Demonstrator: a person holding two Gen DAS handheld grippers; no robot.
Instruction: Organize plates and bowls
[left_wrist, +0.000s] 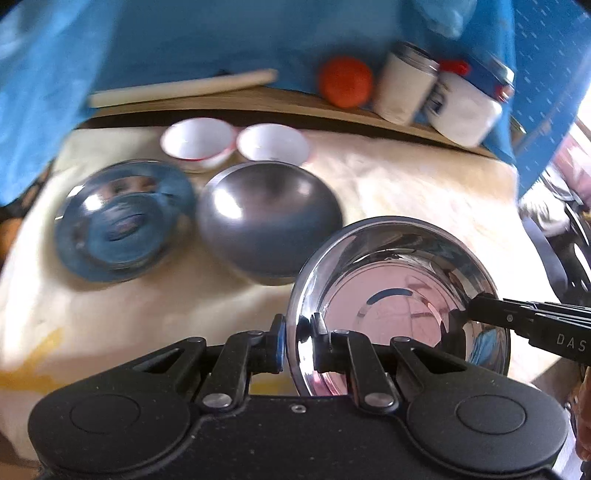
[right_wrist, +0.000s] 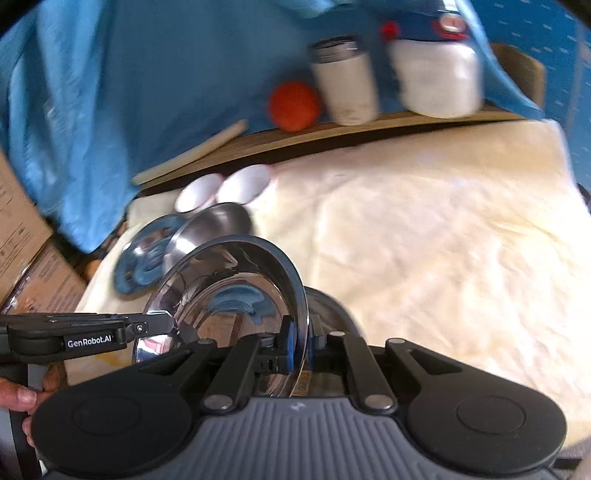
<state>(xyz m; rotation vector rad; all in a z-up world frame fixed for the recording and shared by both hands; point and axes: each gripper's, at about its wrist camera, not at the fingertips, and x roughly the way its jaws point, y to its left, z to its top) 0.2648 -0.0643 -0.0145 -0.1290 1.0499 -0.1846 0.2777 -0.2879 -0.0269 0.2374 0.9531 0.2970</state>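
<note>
Both grippers — left gripper (left_wrist: 298, 334), right gripper (right_wrist: 300, 345) — pinch opposite rims of the steel bowl (left_wrist: 399, 295); the other dishes (left_wrist: 267, 221) lie ahead-left

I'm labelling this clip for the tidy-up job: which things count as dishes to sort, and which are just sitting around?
Job: shiny steel bowl pinched by both grippers, left and right; dull steel bowl; steel plate; two white bowls.

Lying about: orange ball, white canister, white jar, wooden stick.

Home setting: cloth-covered table (right_wrist: 424, 229), bowls (left_wrist: 199, 142), jars (left_wrist: 404, 86), orange (left_wrist: 345, 82), cardboard boxes (right_wrist: 22, 236).
</note>
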